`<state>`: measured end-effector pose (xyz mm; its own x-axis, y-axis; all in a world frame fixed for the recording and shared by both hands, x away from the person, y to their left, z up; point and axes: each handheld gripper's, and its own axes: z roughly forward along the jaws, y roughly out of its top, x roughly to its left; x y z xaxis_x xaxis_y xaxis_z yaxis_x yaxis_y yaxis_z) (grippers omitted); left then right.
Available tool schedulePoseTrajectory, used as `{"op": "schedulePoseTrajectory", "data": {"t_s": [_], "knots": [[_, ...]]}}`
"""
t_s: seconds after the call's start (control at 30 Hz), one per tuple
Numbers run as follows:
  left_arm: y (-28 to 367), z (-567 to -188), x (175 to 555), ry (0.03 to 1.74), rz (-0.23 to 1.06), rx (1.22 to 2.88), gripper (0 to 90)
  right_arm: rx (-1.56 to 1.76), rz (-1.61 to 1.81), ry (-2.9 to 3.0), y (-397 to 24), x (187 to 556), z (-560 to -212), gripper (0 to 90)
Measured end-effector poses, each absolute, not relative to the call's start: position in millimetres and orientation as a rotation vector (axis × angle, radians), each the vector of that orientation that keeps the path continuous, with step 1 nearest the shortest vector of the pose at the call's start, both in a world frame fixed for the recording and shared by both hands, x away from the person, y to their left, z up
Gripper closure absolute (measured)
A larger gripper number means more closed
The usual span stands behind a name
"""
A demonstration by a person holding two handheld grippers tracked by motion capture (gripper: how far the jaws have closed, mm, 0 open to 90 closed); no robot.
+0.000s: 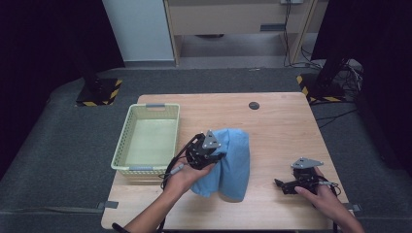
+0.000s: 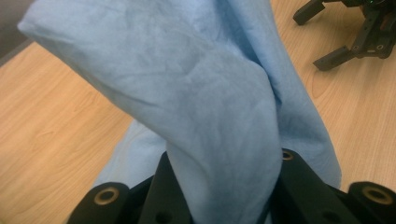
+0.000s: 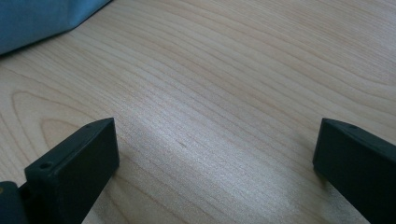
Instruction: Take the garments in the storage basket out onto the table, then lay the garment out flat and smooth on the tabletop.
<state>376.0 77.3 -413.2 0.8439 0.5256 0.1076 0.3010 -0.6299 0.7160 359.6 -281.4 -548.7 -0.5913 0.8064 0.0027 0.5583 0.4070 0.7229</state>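
While high view hides jaws, left gripper view shows cloth pinched | right gripper wide, holding nothing

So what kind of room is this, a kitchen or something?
Probably a lab or recording studio, not a kitchen: black curtains hang around the light wooden table, a stand base with yellow-black hazard stripes sits on grey carpet, and loose cables trail nearby.

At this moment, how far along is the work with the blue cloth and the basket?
Done: the left gripper is shut on the blue cloth, part of it lifted. In hand: that grip; the right gripper rests open on the table. Left: the basket holds nothing, likely the cloth's destination.
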Motion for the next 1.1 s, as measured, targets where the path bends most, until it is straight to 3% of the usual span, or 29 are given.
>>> {"op": "schedulePoseTrajectory", "data": {"t_s": [0.7,0.83,0.97,1.03,1.1], "knots": [[55,-476,391,0.717,0.287,2.272,73.5,1.171,0.996,2.328,-282,360,-549,0.5],[53,-485,395,0.727,0.294,2.267,62.3,1.168,0.996,2.329,-282,360,-549,0.5],[49,-486,395,0.763,0.298,2.266,22.3,1.179,0.992,2.327,-281,360,-548,0.5],[49,-478,392,0.760,0.308,2.263,12.0,1.179,0.993,2.328,-281,360,-549,0.5],[51,-466,386,0.754,0.308,2.220,8.0,1.171,0.993,2.333,-282,360,-549,0.5]]}}
